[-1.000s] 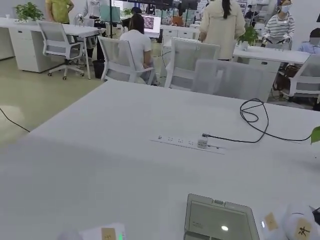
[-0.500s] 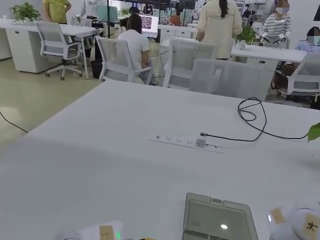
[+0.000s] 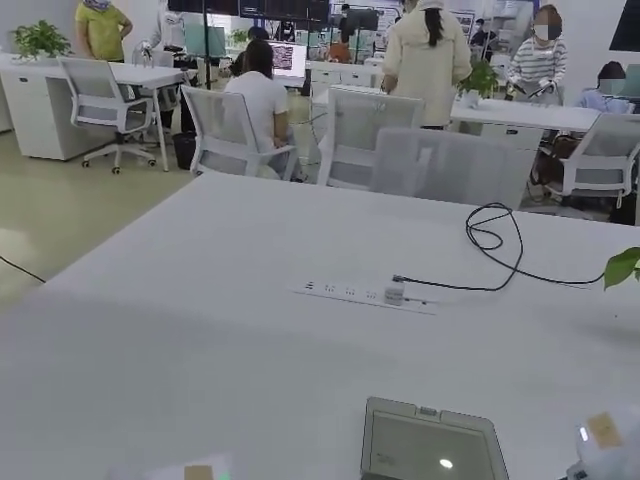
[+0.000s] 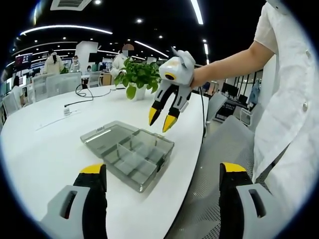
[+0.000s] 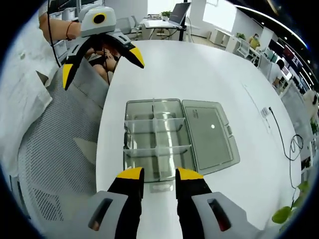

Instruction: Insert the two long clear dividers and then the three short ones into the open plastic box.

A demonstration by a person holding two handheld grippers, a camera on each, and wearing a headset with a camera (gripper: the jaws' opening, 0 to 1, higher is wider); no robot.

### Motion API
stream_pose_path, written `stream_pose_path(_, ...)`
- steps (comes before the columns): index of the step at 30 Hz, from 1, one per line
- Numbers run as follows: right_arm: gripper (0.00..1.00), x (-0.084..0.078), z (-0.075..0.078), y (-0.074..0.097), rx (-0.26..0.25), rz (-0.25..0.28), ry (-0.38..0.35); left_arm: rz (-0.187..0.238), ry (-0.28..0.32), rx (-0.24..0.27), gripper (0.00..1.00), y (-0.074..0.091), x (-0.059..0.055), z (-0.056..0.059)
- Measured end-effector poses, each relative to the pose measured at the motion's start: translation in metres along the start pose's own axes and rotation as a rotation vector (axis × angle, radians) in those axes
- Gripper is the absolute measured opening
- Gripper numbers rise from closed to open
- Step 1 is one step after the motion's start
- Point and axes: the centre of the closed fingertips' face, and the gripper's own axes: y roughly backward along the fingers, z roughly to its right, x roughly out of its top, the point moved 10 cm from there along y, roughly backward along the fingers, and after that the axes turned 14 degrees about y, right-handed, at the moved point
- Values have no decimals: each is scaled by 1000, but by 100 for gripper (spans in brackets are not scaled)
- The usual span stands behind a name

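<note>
On the white worktop [image 5: 164, 64], the open plastic box [image 5: 157, 139], with dividers [image 5: 153, 130] seemingly seated, is lying straight ahead of my right claw [image 5: 159, 172]. It is hovering nearer, narrowly parted and empty, while my left claw [image 5: 102, 64] is gaping wide beyond the edge.

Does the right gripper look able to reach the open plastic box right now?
Likely yes: the right gripper hangs close to the open plastic box, nothing lies between them, and the left gripper stands well aside.
</note>
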Motion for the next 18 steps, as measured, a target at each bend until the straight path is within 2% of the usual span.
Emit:
stream_pose_path(5,30,-4,-6,11,-33,20,-25,4,4,6,99,3,-1,-2)
stream_pose_path(12,35,-12,-20,25,-95,72,-99,26,29,5,100,7,0,-4)
stream_pose_path(18,48,-21,-39,33,-145,148,-179,7,19,16,100,8,-1,-5)
